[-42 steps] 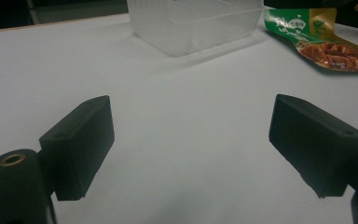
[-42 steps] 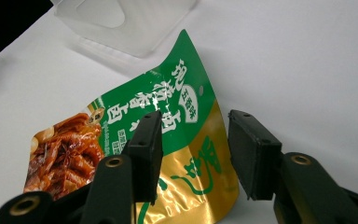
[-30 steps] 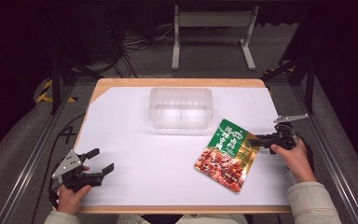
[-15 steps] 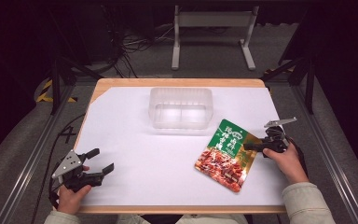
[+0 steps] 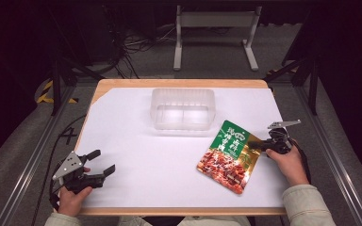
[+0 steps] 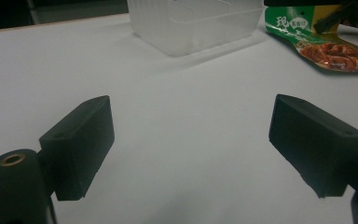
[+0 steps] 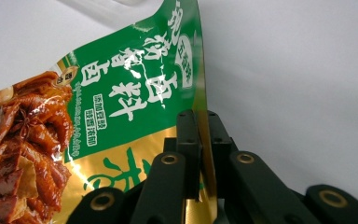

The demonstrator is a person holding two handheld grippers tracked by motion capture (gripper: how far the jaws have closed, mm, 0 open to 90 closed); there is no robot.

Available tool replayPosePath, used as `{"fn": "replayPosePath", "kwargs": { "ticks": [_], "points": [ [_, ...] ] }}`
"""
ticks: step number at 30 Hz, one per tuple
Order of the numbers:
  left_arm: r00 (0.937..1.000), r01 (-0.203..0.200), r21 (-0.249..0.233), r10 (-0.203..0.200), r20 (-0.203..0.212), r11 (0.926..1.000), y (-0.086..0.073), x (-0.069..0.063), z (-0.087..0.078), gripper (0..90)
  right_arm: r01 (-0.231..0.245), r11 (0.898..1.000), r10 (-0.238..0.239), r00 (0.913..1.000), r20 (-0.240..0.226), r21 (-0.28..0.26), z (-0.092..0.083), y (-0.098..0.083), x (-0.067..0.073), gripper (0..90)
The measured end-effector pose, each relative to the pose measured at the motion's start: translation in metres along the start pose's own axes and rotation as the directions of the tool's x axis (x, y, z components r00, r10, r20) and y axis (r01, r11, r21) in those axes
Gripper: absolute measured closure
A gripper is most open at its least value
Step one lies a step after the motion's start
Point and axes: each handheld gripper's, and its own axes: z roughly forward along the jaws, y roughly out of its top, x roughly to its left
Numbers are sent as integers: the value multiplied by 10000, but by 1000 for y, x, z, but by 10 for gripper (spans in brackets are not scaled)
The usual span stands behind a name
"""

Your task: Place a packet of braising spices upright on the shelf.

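Dark floor with loose cables and a grey metal stand (image 5: 215,28) lies beyond the far side; aluminium rails run along both flanks of the tabletop (image 5: 136,141). White sheet covers nearly all of the wooden top, with a thin wood margin showing at the far, left and near edges.

Clear plastic container (image 5: 184,108) sits at far centre, just inside the far edge, empty as far as can be seen, open side up. In the left gripper view its near corner (image 6: 193,21) shows at top centre.

Snack pouch (image 5: 230,156), green and gold with red-brown food pictured, lies right of centre, tilted, its near corner close to the near edge. Top corner of the pouch sits near the container's right near corner, apart from it.

Right gripper (image 5: 260,146) comes in from the right edge, held by the right hand (image 5: 288,162). Its jaws are closed on the pouch's gold right-hand edge; the right gripper view shows that edge (image 7: 204,140) pinched between the two black jaws and lifted off the sheet, the rest of the pouch (image 7: 121,93) bending away to the left.

Left gripper (image 5: 99,162) rests at the near left corner in the left hand (image 5: 70,197), jaws spread wide, holding nothing. Left gripper view: bare white sheet between the two jaws.

Widest free room: the whole left half and the centre band between the left gripper and the pouch.
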Motion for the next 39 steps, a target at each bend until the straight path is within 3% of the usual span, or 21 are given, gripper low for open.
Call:
{"fn": "replayPosePath", "kwargs": {
  "ticks": [10,21,31,39],
  "points": [
    [10000,36,-4,-36,-1,10000,0,0,0,148,-489,9978,473,9982,-368,-444,-8,2,1,900],
    [10000,28,-5,-28,0,10000,0,0,0,147,-553,9900,453,9959,-788,-1295,-26,5,9,900],
    [10000,25,-9,-25,5,10000,0,0,0,147,52,9714,-345,9922,-1194,-2375,-55,19,37,900],
    [10000,2,-25,-2,15,10000,0,0,0,147,934,9573,-1328,9826,-1295,-2735,-75,34,71,900]
  ]
}}
